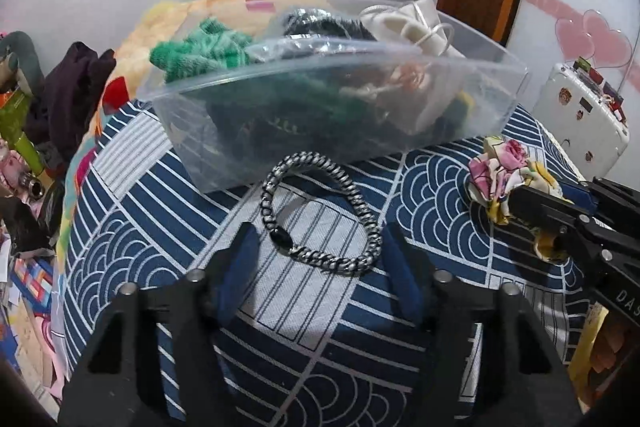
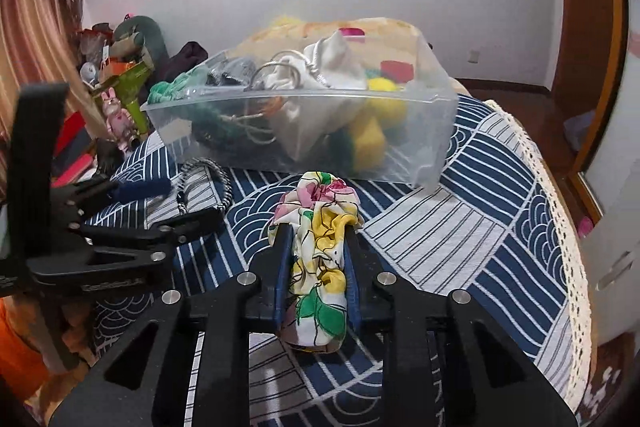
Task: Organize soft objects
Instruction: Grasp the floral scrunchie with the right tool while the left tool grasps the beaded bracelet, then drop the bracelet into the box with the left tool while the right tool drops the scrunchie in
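A clear plastic bin (image 1: 400, 99) full of soft items stands on the bed; it also shows in the right wrist view (image 2: 420, 131). A black-and-white braided band (image 1: 360, 203) lies on the blue patterned cover in front of the bin. My left gripper (image 1: 318, 231) is open, its fingers on either side of the band's near part. My right gripper (image 2: 318, 227) is shut on a floral scrunchie (image 2: 320, 259), low over the cover. The scrunchie also shows in the left wrist view (image 1: 504, 167), and the band in the right wrist view (image 2: 224, 179).
A patterned blanket (image 1: 224, 11) is piled behind the bin. Toys and dark clothes (image 1: 68, 91) crowd the left side. A white suitcase (image 1: 576, 115) stands to the right of the bed. The bed's lace edge (image 2: 560, 219) runs along the right.
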The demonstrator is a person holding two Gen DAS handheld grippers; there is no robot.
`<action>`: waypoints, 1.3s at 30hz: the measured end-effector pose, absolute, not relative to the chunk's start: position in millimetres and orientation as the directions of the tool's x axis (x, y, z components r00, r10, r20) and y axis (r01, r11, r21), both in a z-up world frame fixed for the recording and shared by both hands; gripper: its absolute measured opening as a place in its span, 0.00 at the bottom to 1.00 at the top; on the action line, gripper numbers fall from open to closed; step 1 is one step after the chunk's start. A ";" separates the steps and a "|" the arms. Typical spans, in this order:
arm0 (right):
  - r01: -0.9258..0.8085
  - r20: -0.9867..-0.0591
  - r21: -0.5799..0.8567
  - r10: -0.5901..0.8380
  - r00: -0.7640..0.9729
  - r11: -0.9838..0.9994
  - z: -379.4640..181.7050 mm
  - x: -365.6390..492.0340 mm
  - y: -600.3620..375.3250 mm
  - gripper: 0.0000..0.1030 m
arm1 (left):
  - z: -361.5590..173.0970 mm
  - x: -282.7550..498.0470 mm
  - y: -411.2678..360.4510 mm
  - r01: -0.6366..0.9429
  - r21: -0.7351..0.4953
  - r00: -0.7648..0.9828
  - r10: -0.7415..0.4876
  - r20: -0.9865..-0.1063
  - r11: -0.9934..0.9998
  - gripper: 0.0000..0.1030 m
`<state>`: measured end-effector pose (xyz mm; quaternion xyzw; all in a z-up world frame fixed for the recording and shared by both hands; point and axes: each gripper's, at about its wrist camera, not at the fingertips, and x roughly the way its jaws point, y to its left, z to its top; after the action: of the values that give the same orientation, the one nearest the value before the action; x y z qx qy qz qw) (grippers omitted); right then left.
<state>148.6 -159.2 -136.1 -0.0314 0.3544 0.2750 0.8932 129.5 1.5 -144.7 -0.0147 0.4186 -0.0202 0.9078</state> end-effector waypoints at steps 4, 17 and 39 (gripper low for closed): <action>-0.513 -0.642 0.140 0.472 0.604 0.847 -135.3 145.7 -160.3 0.21 | -143.5 124.3 5.0 0.033 -0.064 0.662 -0.069 -0.746 0.997 0.30; -0.526 -0.600 0.123 0.485 0.636 0.842 -116.8 143.7 -157.8 0.21 | -115.1 90.6 12.8 0.056 -0.095 0.728 -0.106 -0.677 0.994 0.13; -0.541 -0.435 0.113 0.531 0.727 0.833 -56.6 186.1 -123.5 0.21 | -56.9 146.6 45.4 -0.005 -0.164 0.827 -0.087 -0.555 0.987 0.14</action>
<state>186.1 -123.5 -56.6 -0.0106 0.2309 0.2885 0.9292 146.6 45.4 -56.9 -0.0792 0.2929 -0.0216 0.9526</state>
